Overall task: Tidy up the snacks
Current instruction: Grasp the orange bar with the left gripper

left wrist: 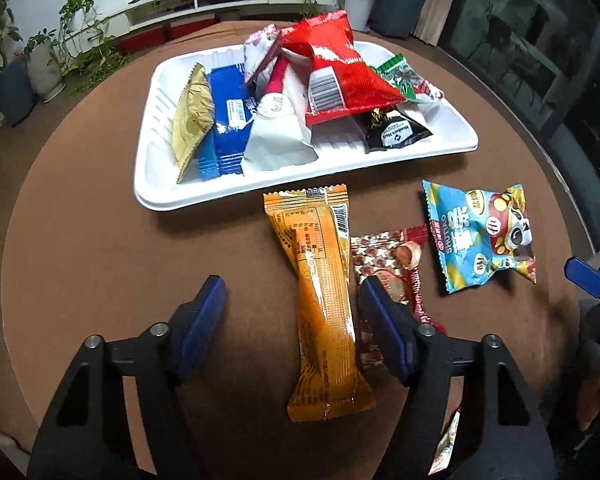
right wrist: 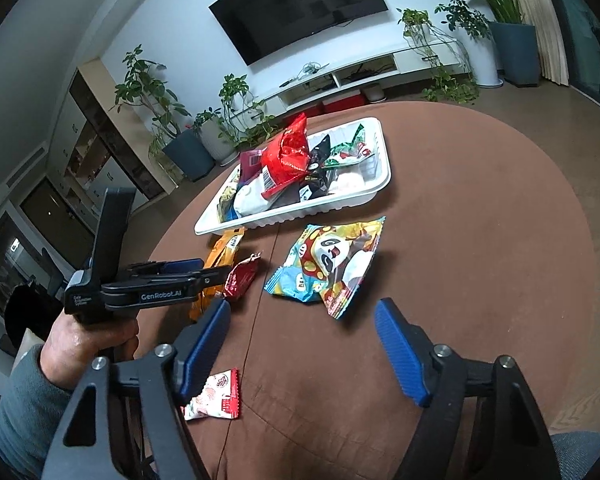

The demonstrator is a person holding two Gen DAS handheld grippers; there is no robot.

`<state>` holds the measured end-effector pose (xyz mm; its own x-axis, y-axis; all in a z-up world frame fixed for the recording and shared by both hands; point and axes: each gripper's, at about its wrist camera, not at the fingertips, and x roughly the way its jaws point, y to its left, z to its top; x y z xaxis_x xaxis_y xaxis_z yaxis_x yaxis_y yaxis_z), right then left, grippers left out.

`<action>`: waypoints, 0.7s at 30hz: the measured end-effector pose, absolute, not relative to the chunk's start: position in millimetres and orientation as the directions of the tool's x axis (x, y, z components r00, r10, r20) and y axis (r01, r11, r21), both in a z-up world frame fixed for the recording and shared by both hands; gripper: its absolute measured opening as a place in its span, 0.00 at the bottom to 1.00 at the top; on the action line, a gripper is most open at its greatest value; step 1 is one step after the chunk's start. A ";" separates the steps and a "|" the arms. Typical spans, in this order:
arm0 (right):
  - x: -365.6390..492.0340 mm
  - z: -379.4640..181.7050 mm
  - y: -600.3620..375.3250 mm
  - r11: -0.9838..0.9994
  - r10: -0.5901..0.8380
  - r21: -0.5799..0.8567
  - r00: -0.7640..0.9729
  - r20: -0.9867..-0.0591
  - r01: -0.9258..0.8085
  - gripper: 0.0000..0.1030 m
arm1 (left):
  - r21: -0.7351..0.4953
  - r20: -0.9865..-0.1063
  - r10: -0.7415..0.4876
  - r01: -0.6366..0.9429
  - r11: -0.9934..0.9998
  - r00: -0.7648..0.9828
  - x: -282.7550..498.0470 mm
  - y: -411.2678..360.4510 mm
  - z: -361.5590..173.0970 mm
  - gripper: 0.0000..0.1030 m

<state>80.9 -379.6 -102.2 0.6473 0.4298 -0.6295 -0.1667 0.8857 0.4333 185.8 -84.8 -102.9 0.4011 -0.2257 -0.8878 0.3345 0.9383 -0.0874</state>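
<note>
A white tray [left wrist: 152, 184] [right wrist: 380, 188] holding several snack packets sits at the far side of the round brown table [left wrist: 80, 220]. In front of it lie a long orange bar [left wrist: 324, 300] [right wrist: 224, 252], a red-and-white starred packet [left wrist: 384, 264] [right wrist: 242, 278] and a blue panda packet [left wrist: 484, 236] [right wrist: 328, 264]. My left gripper [left wrist: 290, 292] straddles the orange bar, jaws open; its right finger is close to the wrapper and its left finger is well clear. My right gripper [right wrist: 302, 308] stands open just short of the panda packet, with nothing between its fingers.
A small red-and-white packet [right wrist: 214, 396] lies near the table's front edge, below my right gripper's left finger. A hand in a grey sleeve [right wrist: 88, 336] holds the left gripper. Potted plants [right wrist: 180, 144], a TV [right wrist: 300, 4] and a low white cabinet [right wrist: 340, 80] stand beyond the table.
</note>
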 end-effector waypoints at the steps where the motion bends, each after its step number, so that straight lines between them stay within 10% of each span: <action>1: 81.1 -102.4 -378.5 0.886 0.432 0.432 0.644 -0.631 -0.170 0.74 | -0.079 -0.893 -0.220 0.343 0.936 0.393 188.5 -87.1 -105.0 0.55; 13: 90.5 -98.1 -370.4 0.892 0.442 0.395 0.611 -0.656 -0.222 0.74 | -0.033 -0.895 -0.202 0.392 0.919 0.398 193.7 -97.3 -106.0 0.19; 21: 114.7 -83.6 -358.1 0.894 0.422 0.231 0.551 -0.720 -0.383 0.74 | -0.053 -0.893 -0.227 0.410 0.910 0.389 175.8 -93.5 -106.7 0.18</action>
<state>114.7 -358.1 -83.6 0.5507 0.4221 -0.7201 -0.3835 0.8942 0.2309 175.8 -93.5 -106.7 0.3893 -0.2270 -0.8927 0.4102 0.9105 -0.0526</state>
